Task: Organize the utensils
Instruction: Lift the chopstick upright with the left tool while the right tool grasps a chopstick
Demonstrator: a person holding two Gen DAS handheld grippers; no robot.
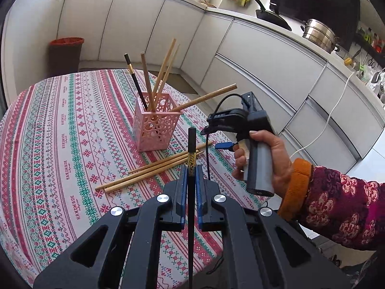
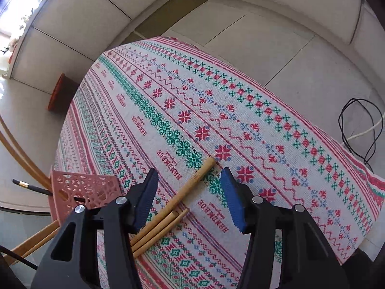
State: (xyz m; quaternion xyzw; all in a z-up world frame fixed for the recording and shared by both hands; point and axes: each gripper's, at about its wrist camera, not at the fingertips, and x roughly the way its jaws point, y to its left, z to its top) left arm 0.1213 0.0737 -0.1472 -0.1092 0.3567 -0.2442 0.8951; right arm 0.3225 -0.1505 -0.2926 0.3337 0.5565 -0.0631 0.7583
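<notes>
My left gripper (image 1: 191, 172) is shut on a black chopstick (image 1: 191, 144) with a gold band, held upright above the table, in front of the pink perforated holder (image 1: 156, 125). The holder holds several wooden chopsticks and one black one. Three wooden chopsticks (image 1: 154, 171) lie on the tablecloth between holder and gripper. My right gripper (image 2: 190, 180) is open, its jaws hovering over the ends of those wooden chopsticks (image 2: 192, 183). The holder shows at the lower left of the right wrist view (image 2: 84, 190). The right gripper's body also shows in the left wrist view (image 1: 252, 130).
The table wears a patterned cloth (image 1: 60, 144) and its right edge is close (image 1: 240, 173). White kitchen cabinets (image 1: 264, 60) run behind, with a wok and steamer pot on the counter. A red bin (image 1: 66, 53) stands on the floor. Cables (image 2: 361, 130) lie beside the table.
</notes>
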